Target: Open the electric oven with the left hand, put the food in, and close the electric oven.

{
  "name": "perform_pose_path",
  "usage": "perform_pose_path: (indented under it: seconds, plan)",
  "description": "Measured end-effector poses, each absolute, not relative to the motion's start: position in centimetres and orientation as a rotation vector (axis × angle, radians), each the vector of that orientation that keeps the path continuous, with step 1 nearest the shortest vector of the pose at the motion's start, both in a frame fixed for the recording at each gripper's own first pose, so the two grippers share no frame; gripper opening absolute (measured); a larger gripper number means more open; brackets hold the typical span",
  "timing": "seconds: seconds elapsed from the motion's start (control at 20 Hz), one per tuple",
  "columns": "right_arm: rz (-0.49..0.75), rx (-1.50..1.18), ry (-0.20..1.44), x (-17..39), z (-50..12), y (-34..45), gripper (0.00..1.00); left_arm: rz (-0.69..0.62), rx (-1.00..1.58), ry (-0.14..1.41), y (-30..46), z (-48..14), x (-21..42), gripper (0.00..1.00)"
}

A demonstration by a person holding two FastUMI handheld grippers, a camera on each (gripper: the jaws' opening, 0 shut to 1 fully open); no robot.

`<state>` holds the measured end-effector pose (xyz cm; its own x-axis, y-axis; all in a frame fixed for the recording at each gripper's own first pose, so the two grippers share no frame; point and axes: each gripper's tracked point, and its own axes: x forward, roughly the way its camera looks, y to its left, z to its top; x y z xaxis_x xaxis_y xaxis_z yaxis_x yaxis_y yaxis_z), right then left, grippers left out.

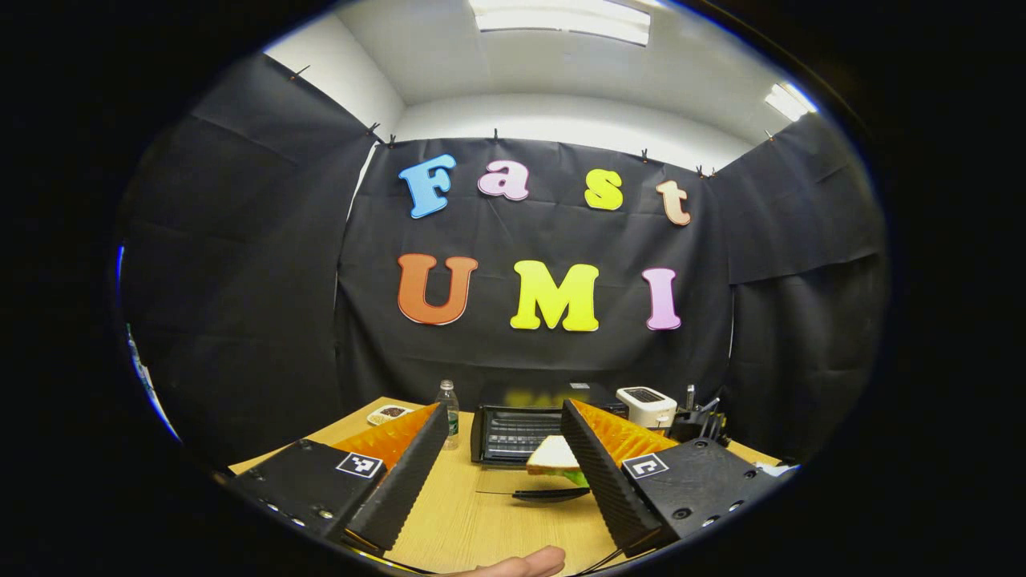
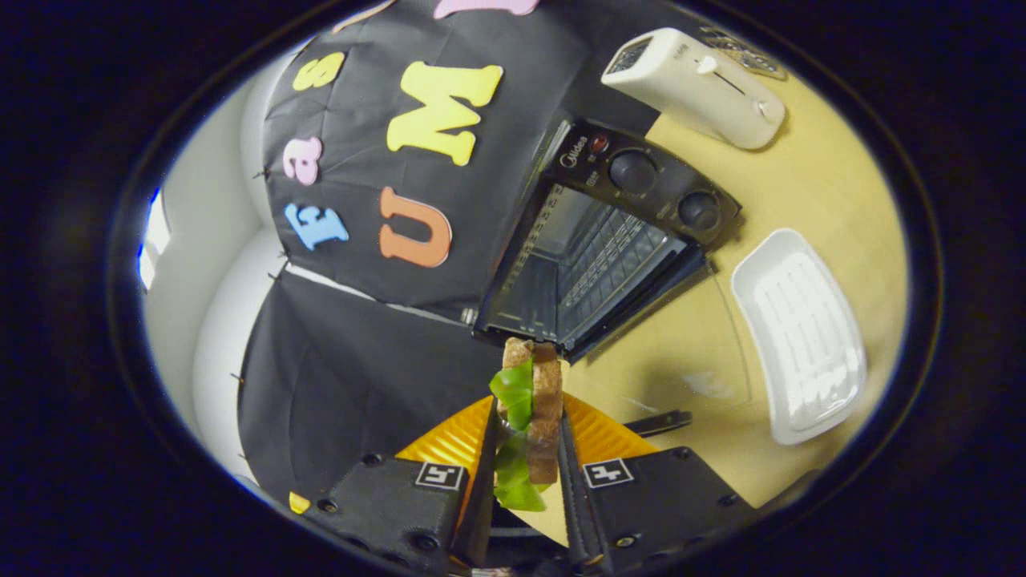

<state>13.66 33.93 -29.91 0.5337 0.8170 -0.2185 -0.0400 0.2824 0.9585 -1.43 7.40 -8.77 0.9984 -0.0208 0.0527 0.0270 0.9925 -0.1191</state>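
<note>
Black oven point(image 2: 609, 232), white toaster point(image 2: 693, 84) and tray point(image 2: 801, 336) — sandwich point(image 2: 533, 401) brown with green lettuce — pale wood-grain table point(image 2: 817, 184).

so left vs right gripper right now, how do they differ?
The left gripper is open and empty, fingers spread wide; the right gripper is shut on the sandwich. The left gripper's view looks level across the wooden table at the electric oven; the right gripper's view is rolled sideways, so the oven looks tilted. Both point toward the oven, whose door is open.
</note>
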Motion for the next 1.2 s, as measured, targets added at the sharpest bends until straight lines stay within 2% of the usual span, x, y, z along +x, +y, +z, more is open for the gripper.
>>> perform_pose_path:
  seconds: [0.2, 0.6, 0.95, 1.0, 1.05, 1.1, 1.15, 1.2]
  plan:
    - [0.494, 1.162, 0.64, 19.3, -31.6, 37.0, 0.4, 0.003, -0.119, -0.022, 10.1, -9.8, -1.7, 0.93]
    - [0.196, 1.163, 0.437, 28.4, -35.9, 40.3, 0.4, 0.016, -0.143, -0.01, 13.5, -10.9, -1.7, 0.94]
    - [0.053, 1.062, 0.274, 33.2, -37.2, 39.1, 0.41, 0.048, -0.08, 0.02, 16.0, -12.4, -1.7, 0.94]
    - [0.05, 1.042, 0.277, 33.3, -37.3, 39.3, 0.31, 0.053, -0.083, 0.027, 16.4, -12.8, -1.7, 0.94]
    - [0.039, 1.017, 0.267, 33.1, -37.2, 39.3, 0.4, 0.053, -0.085, 0.034, 16.5, -13.1, -1.7, 0.94]
    - [0.028, 0.979, 0.261, 33.2, -37.2, 39.4, 0.32, 0.054, -0.086, 0.041, 16.8, -13.4, -1.7, 0.94]
    - [0.023, 0.933, 0.26, 33.1, -37.3, 39.6, 0.32, 0.061, -0.088, 0.041, 17.1, -13.6, -1.7, 0.94]
    - [0.021, 0.889, 0.256, 33.1, -37.4, 39.7, 0.43, 0.067, -0.094, 0.036, 17.5, -13.6, -1.7, 0.94]
